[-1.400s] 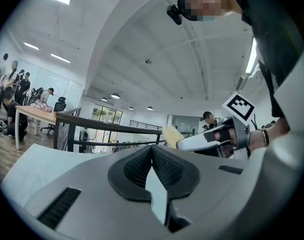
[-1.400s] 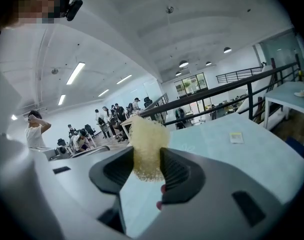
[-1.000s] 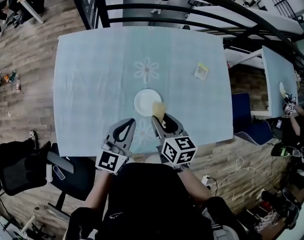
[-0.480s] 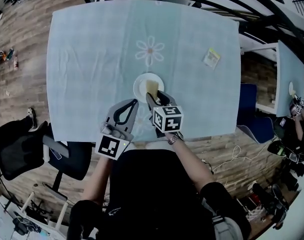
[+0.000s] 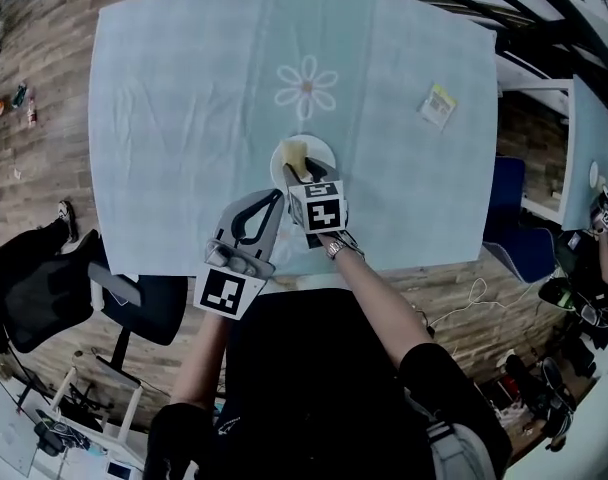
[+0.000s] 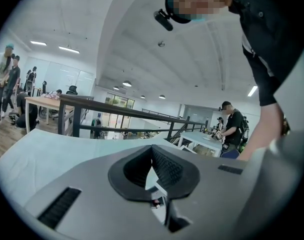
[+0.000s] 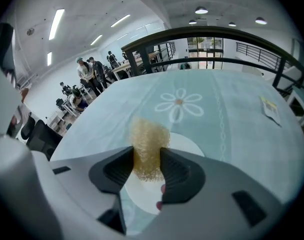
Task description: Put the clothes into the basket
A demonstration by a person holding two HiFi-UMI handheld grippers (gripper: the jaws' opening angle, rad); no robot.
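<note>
Clothes, basket: none shows in any view. The worktop carries only a plate and a small packet well off to the right.
Thing in hand: a yellow sponge, not clothing.
Right gripper: jaws pinching the sponge by its lower half, and the rest stands out beyond the tips.
Sponge axis: the long side runs along the jaws, pointing away from the person.
Sponge to plate: over the plate's left part. I cannot tell whether it touches the plate.
Left gripper: jaws pressed together at the tips, nothing between them. It hangs just left of the right gripper, over the worktop's near edge and short of the plate.
Nearer hand: the right, already on the sponge.
Judgement: the next move likely turns on the sponge meeting the plate just below it. The stated task seems not under way.
</note>
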